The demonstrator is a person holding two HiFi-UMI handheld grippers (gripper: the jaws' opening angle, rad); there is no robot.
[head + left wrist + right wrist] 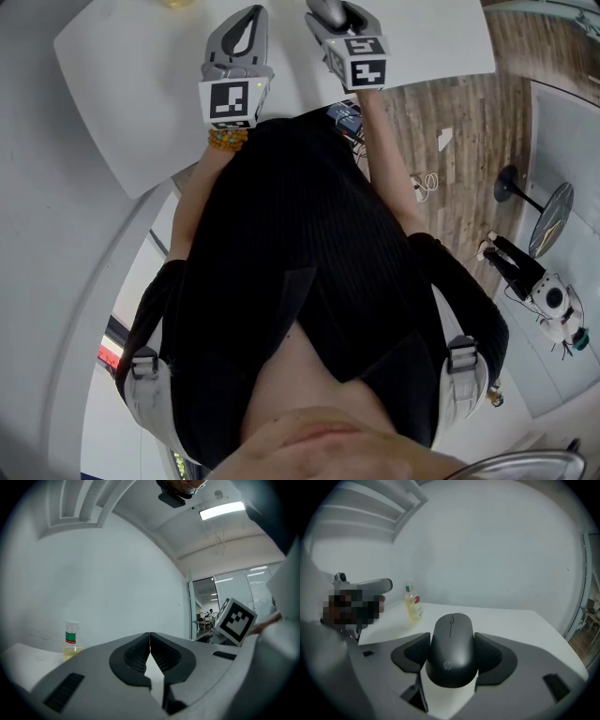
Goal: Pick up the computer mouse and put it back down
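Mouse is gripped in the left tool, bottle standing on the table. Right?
No. The mouse is in the right tool, jaws closed on its sides; the right gripper view shows it. The left tool is shut on nothing. The bottle does stand on the table.

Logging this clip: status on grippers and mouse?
Right gripper shut on mouse, over the table. Left gripper shut, empty. Bottle stands off to the left, clear.

1. A white counter (122,84) with rounded corners stands on a wood-patterned floor (450,103).
2. One small clear bottle (413,604) of yellowish liquid stands upright near the counter's wall-side edge.
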